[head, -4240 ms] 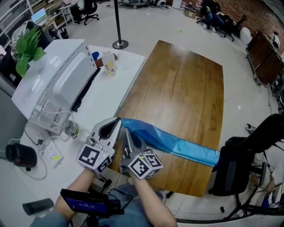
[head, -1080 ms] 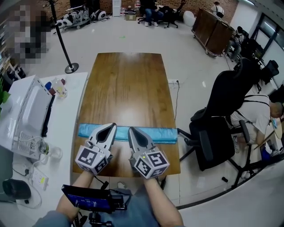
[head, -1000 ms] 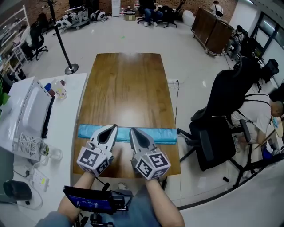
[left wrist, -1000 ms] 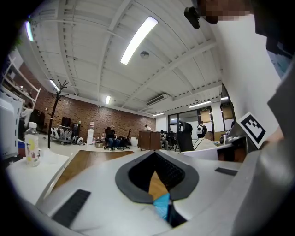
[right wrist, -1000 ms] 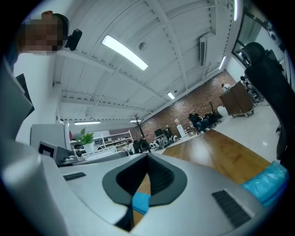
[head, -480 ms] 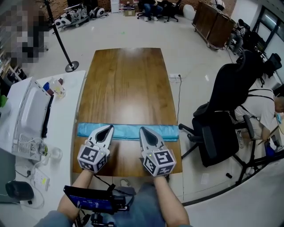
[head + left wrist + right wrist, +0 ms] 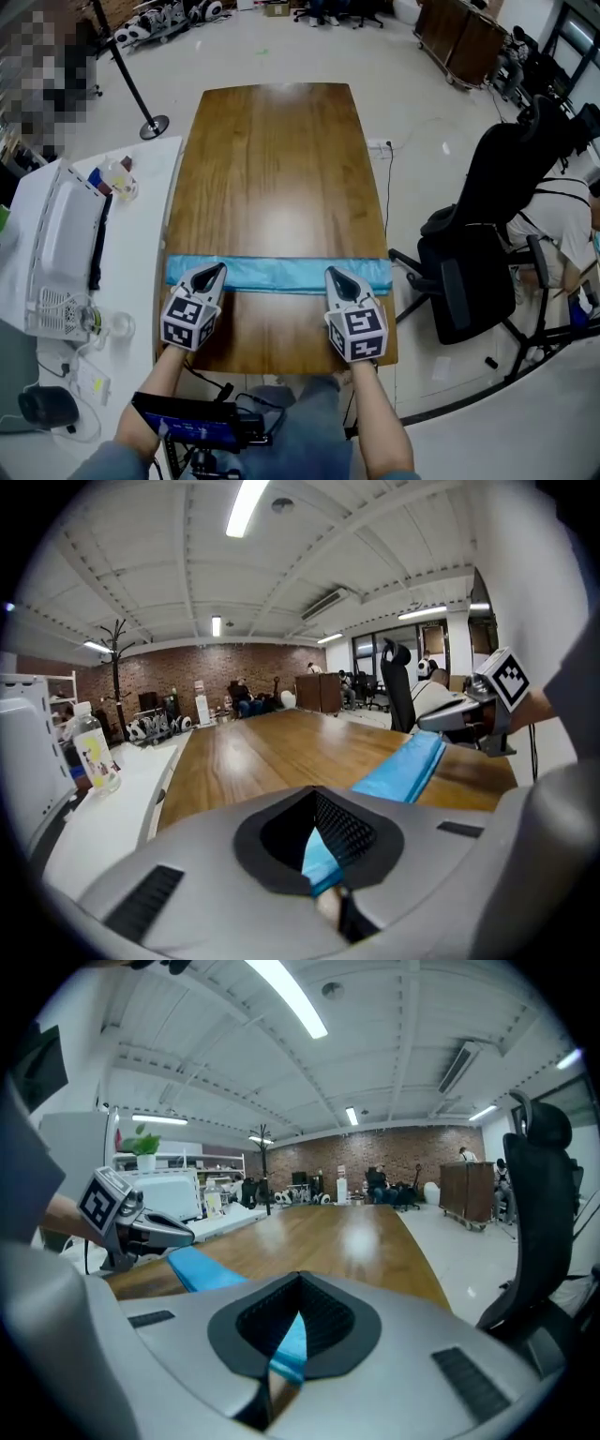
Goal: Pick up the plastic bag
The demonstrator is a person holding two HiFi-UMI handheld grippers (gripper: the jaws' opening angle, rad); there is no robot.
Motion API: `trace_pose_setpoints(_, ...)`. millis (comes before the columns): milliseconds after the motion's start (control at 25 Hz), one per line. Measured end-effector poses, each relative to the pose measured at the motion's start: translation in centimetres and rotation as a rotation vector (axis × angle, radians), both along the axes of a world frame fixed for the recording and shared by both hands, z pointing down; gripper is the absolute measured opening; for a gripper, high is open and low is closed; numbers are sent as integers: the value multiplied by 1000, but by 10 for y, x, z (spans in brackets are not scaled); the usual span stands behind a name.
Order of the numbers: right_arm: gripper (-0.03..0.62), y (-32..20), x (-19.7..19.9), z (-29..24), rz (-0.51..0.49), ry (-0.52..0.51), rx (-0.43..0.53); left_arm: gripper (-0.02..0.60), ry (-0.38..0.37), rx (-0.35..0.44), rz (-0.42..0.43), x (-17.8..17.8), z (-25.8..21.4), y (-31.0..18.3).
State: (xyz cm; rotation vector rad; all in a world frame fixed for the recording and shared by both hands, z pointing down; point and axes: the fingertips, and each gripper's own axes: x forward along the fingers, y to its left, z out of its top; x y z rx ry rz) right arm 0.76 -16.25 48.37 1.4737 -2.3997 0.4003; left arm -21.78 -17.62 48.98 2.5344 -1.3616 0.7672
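As we read the head view, both ends of the plastic bag [image 7: 281, 275] are caught. The left gripper [image 7: 214, 272] pinches it near one end and the right gripper [image 7: 337, 275] near the other. The blue strip lies flat and straight across the near part of the wooden desk [image 7: 277, 159]. We judge the grasp made and the lift not yet begun. The next move calls for raising both grippers together and level, so the thin film neither slips out nor drags. A white side desk [image 7: 141, 234] with a white machine [image 7: 61, 244] and a bottle [image 7: 120, 181] stands to the left, and a black office chair [image 7: 478, 234] to the right.

From the left gripper view, we see its fingers [image 7: 354, 829] clenched on a fold of blue film, with the bag running along the wood towards the other gripper. A brick wall [image 7: 169, 672] closes the far end of the room.

From the right gripper view, its fingers [image 7: 323, 1321] are likewise clamped on the film, and the bag leads off left. Strip lights [image 7: 286, 997] cross the white ceiling.
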Motion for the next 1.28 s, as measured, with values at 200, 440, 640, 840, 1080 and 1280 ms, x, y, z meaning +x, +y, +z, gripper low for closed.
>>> trace_pose_setpoints(200,5,-6,24,27,25,83,-78,8,-99,-98,-31,-33,34,-8)
trace_pose_setpoints(440,5,-12,62,49,52,160,-145,8,-137,-154,-77,-68,56,-17)
trace_pose_setpoints(640,5,-11,75,66,39,243,-206,8,-207,-198,-102,-90,71,-16)
trace_pose_setpoints(840,5,-10,79,79,16,291,-259,8,-224,-235,-102,-94,84,-11)
trace_pose_setpoints(1080,5,-10,77,92,-22,317,-318,11,-237,-256,-101,-97,88,-10)
trace_pose_setpoints(1280,5,-12,72,90,-44,319,-321,11,-245,-265,-112,-100,88,-2)
